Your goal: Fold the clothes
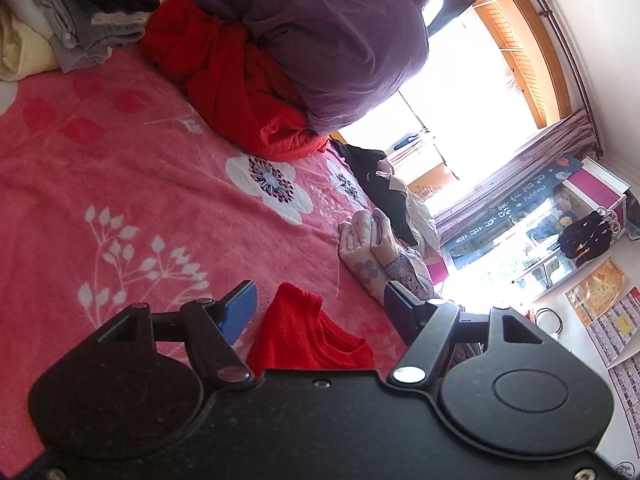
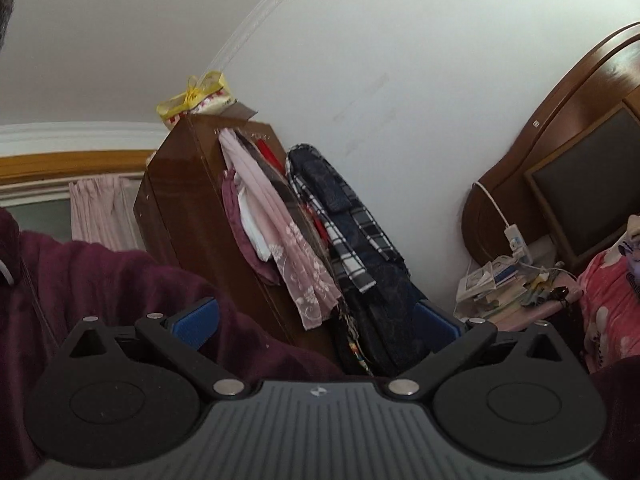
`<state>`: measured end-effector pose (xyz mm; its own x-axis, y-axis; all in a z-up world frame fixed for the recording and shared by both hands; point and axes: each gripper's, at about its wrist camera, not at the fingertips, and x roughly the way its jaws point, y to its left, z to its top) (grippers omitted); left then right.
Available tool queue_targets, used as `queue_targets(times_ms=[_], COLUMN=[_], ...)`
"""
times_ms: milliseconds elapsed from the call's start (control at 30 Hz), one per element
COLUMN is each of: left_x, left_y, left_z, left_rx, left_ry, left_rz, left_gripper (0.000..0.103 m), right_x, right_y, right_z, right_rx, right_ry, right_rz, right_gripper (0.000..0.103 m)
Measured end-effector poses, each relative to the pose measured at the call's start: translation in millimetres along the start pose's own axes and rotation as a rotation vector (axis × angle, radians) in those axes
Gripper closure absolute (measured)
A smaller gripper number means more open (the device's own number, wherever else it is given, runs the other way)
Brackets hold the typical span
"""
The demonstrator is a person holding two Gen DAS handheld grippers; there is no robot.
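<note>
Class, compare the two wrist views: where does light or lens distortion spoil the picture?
Left wrist view: the window is blown out white, washing out the shelf below it, while the pink blanket stays clear; right wrist view: even, dimmer light, and the wardrobe leans and bends.

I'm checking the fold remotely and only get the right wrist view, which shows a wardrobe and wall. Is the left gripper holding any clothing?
Observer: No. The left gripper is open above a small red knit garment on the pink floral blanket, its pads not pressing on it.
Operator: Anything else waiting to be folded?
Observer: A bigger crumpled red garment lies farther back, against a purple duvet.
Operator: Any finished pile?
Observer: Grey and cream clothes are stacked at the blanket's far corner; I can't tell if they were folded just now.
</note>
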<state>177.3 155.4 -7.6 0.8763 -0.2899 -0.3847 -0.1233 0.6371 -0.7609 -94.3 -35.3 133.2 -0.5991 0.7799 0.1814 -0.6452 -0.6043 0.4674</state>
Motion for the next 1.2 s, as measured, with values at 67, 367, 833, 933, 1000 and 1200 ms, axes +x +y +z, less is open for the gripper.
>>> queue_targets(times_ms=[67,367,833,933,1000,1200], left_x=[0.3,0.2,11.2,26.1,33.2,58.6], left_y=[-2.0,-5.4,21.6,18.3,22.5,26.9], left_z=[-0.7,-4.7,-49.9,-79.3,-92.6,-95.6], left_rx=[0.016,0.033,0.355,0.492,0.498,0.525], left_ry=[0.003,0.007,0.065,0.105,0.102,0.102], left_rz=[-0.002,-0.035,0.157,0.183,0.188,0.222], left_gripper=[0.034,0.033,0.033,0.033,0.033,0.033], right_x=[-1.1,-20.3,-310.9,-367.8,-391.7,-435.5], right_y=[4.7,-18.8,-71.8,-103.6,-119.9,-147.4], right_z=[-0.7,13.5,-39.5,-68.7,-89.7,-124.9], right_rx=[-0.034,-0.073,0.131,0.148,0.175,0.289], right_ry=[0.004,0.000,-0.567,-0.457,-0.438,-0.520], right_rz=[-0.008,-0.153,-1.135,-1.531,-1.651,-1.753], right_gripper=[0.002,0.011,0.001,0.001,0.001,0.011])
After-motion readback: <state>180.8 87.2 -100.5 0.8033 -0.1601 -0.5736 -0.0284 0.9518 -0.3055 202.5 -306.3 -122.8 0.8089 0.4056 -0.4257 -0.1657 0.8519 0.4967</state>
